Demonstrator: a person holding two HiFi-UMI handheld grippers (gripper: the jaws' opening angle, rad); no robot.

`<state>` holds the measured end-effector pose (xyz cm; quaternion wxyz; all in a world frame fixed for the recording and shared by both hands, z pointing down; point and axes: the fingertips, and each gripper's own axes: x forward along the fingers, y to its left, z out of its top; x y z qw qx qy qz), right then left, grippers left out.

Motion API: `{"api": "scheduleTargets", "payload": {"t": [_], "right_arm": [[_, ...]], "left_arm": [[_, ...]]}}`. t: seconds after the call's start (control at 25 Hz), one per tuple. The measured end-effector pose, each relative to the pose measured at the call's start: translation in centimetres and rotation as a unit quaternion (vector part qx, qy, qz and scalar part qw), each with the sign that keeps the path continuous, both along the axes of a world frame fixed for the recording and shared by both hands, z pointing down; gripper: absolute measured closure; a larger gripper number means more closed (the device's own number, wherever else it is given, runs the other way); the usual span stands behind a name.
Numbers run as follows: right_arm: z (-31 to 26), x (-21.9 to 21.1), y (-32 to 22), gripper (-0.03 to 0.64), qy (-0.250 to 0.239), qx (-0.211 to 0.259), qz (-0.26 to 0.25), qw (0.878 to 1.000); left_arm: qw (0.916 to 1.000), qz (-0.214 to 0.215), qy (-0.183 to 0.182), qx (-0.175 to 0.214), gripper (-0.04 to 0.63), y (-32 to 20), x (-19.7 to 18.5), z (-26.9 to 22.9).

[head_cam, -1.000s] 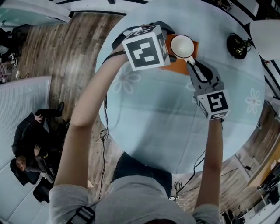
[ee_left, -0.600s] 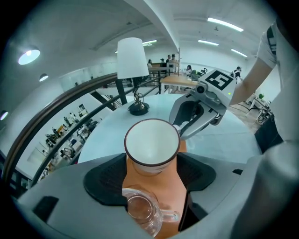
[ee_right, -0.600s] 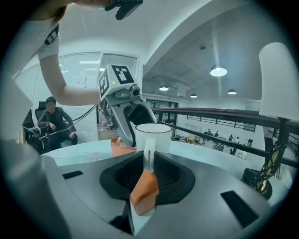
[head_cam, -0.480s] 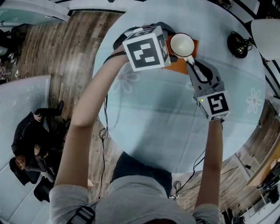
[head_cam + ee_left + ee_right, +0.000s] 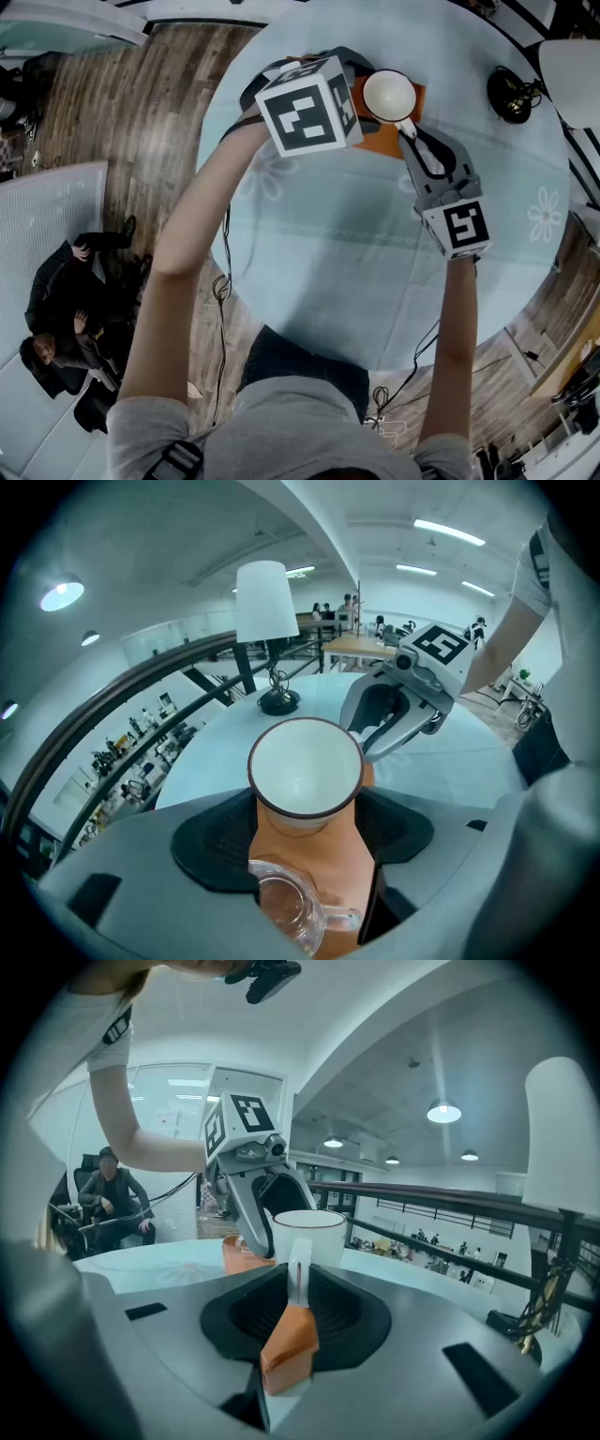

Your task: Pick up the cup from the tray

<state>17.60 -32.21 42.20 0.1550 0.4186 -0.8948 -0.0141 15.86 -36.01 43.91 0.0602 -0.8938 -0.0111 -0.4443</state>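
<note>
A white cup stands on an orange tray at the far side of the round table. My right gripper is shut on the cup's handle, reaching in from the near right. My left gripper points down at the tray's left part. Its jaws stand wide after just closing a little. A small clear glass mug lies between them, touched by neither pad. The white cup sits just past its fingertips. The marker cube hides the mug in the head view.
The table wears a pale blue cloth with flower prints. A lamp with a black base and a white shade stands at the far right. People sit on the floor level at left.
The left gripper's marker cube has shifted slightly left and turned a little. The white cup and right gripper sit almost where they were.
</note>
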Motion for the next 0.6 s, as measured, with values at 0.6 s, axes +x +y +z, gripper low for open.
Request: {"api": "scheduleTargets", "payload": {"t": [0.6], "right_arm": [[-5.4, -0.7, 2.8, 0.554, -0.052, 0.018, 0.010, 0.998]], "left_arm": [[0.9969, -0.010, 0.078, -0.002, 0.261, 2.9, -0.3, -5.8]]}}
